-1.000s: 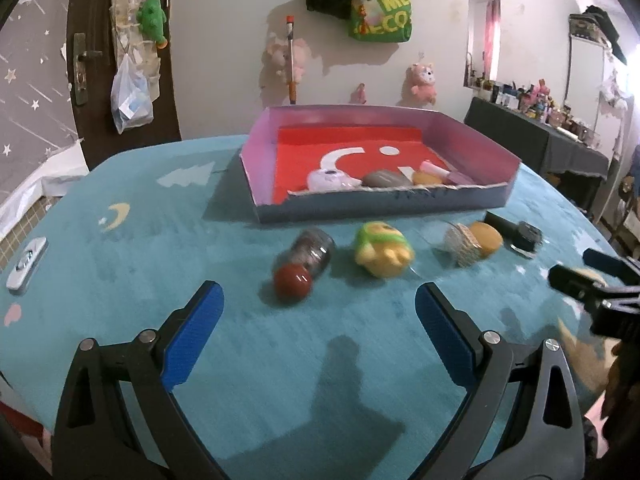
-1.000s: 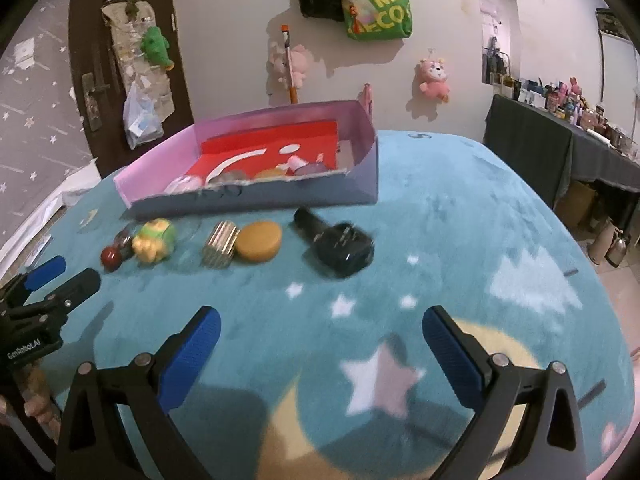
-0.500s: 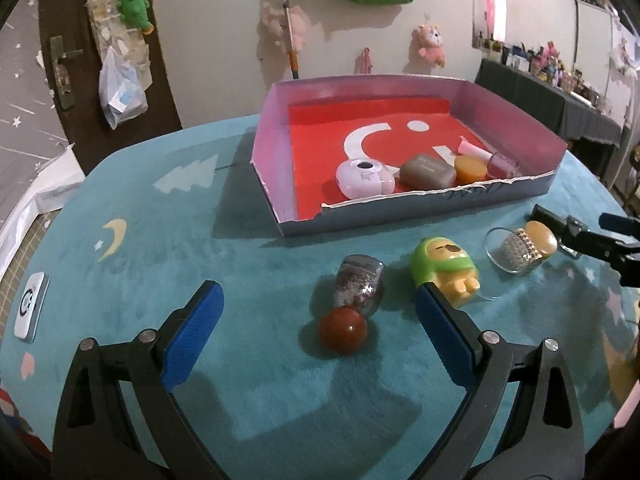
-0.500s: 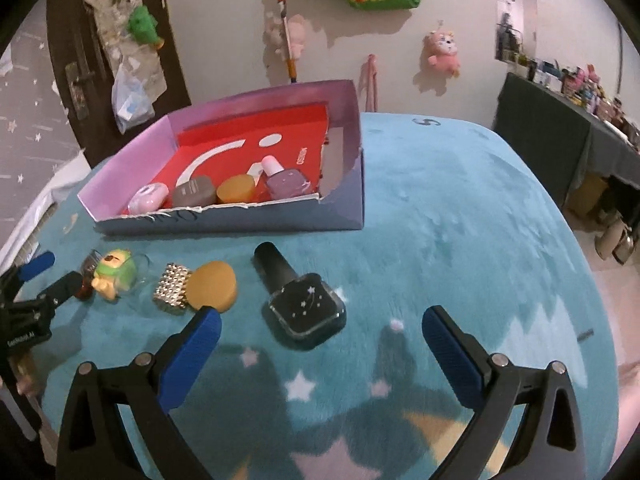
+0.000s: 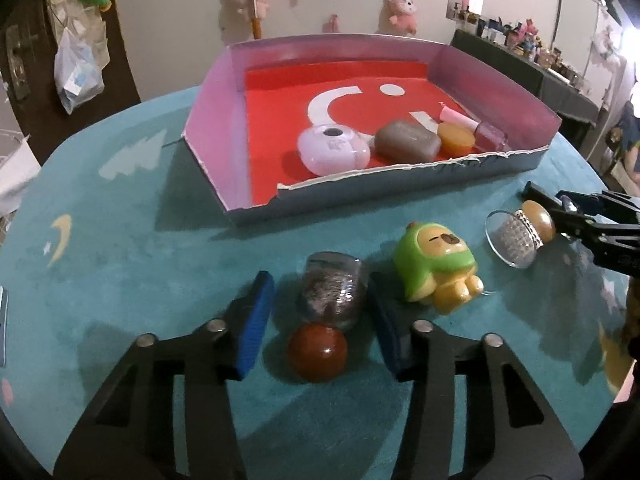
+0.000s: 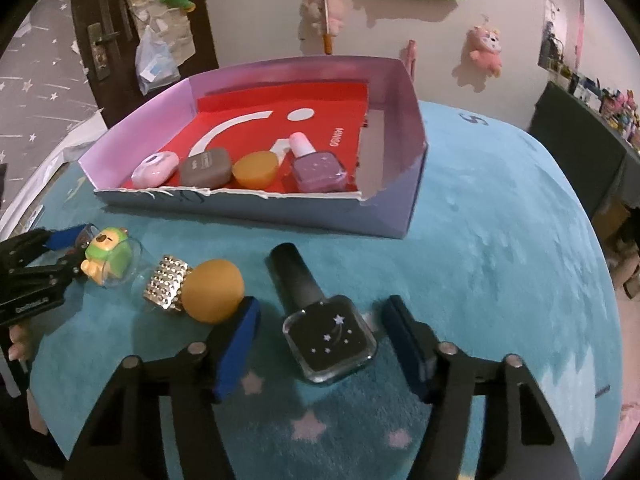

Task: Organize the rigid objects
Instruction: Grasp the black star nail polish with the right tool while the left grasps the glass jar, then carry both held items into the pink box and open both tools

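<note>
In the left wrist view my left gripper [image 5: 320, 300] straddles a small glass bottle [image 5: 334, 294] with a round red cap [image 5: 317, 354], lying on the teal cloth. Its jaws are closing; a gap still shows at the left pad. In the right wrist view my right gripper [image 6: 323, 308] straddles a black nail polish bottle [image 6: 330, 340]. These jaws are closing too, and the pads are not touching the bottle. A green capybara toy [image 5: 436, 264] and a rhinestone-and-orange piece [image 6: 200, 290] lie between the two grippers.
The purple box [image 5: 212, 120] with a red floor stands behind and holds a pink case [image 5: 334, 150], a brown block [image 5: 408, 140], an orange disc [image 5: 456, 138] and a pink polish bottle [image 6: 318, 168]. A flat device [image 5: 2, 320] lies at the left table edge.
Both grippers have come forward and lower over the loose items. Each pair of jaws has narrowed from wide apart to close around a bottle.
</note>
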Demonstrator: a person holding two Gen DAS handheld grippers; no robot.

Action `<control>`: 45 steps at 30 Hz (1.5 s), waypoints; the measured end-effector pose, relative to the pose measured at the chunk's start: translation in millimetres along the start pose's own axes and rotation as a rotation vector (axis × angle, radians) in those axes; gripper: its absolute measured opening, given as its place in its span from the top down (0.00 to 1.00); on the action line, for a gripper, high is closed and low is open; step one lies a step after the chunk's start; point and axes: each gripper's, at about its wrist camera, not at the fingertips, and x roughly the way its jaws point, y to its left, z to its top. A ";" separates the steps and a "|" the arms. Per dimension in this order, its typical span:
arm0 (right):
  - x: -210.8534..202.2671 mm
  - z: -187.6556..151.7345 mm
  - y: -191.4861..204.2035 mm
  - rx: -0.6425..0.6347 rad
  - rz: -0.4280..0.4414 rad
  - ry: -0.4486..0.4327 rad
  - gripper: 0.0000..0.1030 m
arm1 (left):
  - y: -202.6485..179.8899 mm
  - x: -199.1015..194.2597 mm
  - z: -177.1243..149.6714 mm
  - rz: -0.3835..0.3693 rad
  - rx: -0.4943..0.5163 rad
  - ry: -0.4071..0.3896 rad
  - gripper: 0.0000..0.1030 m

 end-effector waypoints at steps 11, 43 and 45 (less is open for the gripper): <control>-15.2 -2.7 6.3 0.003 0.066 -0.036 0.57 | 0.1 -16.2 4.4 -0.021 -0.019 -0.035 0.70; -3.4 109.5 31.8 -0.068 0.187 -0.114 0.58 | -11.3 -2.0 127.3 -0.127 0.126 -0.019 0.71; 10.8 124.0 37.2 -0.091 0.176 -0.094 0.58 | -10.8 13.1 139.1 -0.110 0.144 0.025 0.71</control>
